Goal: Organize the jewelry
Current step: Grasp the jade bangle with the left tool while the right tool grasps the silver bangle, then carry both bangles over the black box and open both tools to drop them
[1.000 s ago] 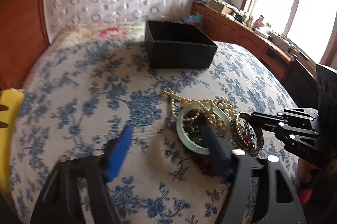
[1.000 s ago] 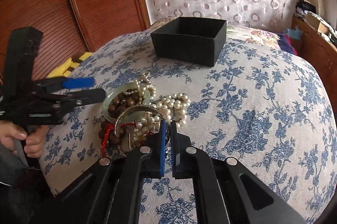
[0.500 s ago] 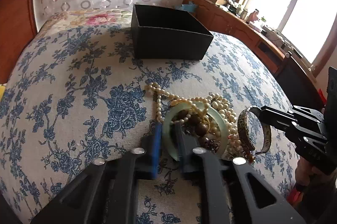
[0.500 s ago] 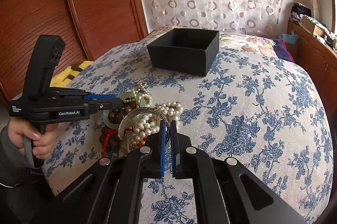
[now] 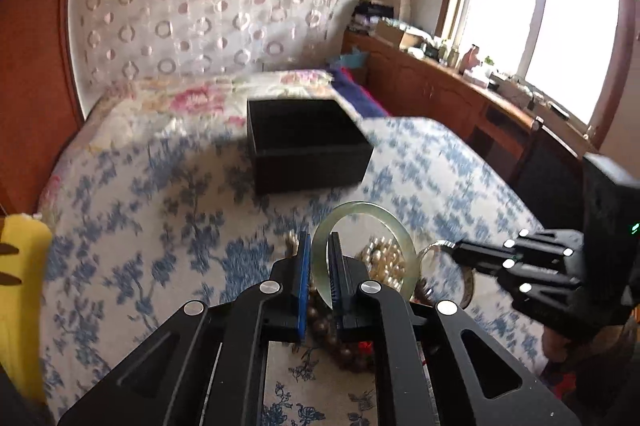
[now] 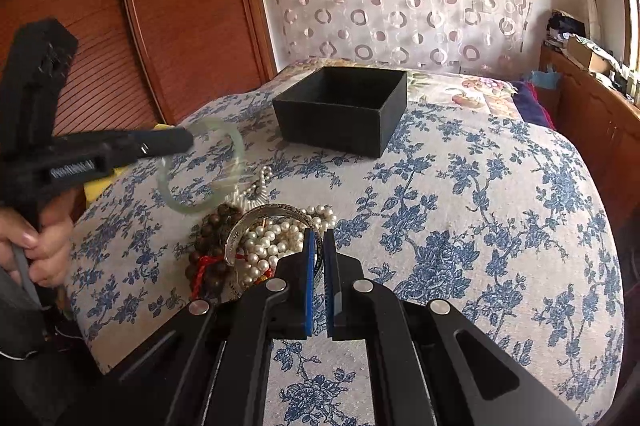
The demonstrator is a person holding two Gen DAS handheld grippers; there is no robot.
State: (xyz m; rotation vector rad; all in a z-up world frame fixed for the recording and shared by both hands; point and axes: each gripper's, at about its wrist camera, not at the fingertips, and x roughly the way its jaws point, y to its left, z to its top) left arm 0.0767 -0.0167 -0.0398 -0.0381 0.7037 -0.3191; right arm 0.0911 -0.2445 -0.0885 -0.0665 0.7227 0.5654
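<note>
Your left hand-held gripper (image 5: 319,262) is clenched on the pale green jade bangle (image 5: 362,212), lifted off the pile. It's rigid, slick, brittle: keep hold across the band. Your right hand-held gripper (image 6: 319,246) pinches the engraved silver bangle (image 6: 256,222) at its tips.

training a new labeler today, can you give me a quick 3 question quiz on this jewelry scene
1. True or false: the left gripper is shut on the green jade bangle and holds it in the air, above the pile.
2. Multiple choice: what does the right gripper pinch? A) pearl necklace B) silver bangle C) wooden bead bracelet
3. Fill in: the black box stands open, beyond the pile, on the ____ floral cloth.

Key: 1 true. 2 B, the silver bangle, whose rim sits between the jaws, over the pearls. 3 blue, the cloth has blue flowers.
</note>
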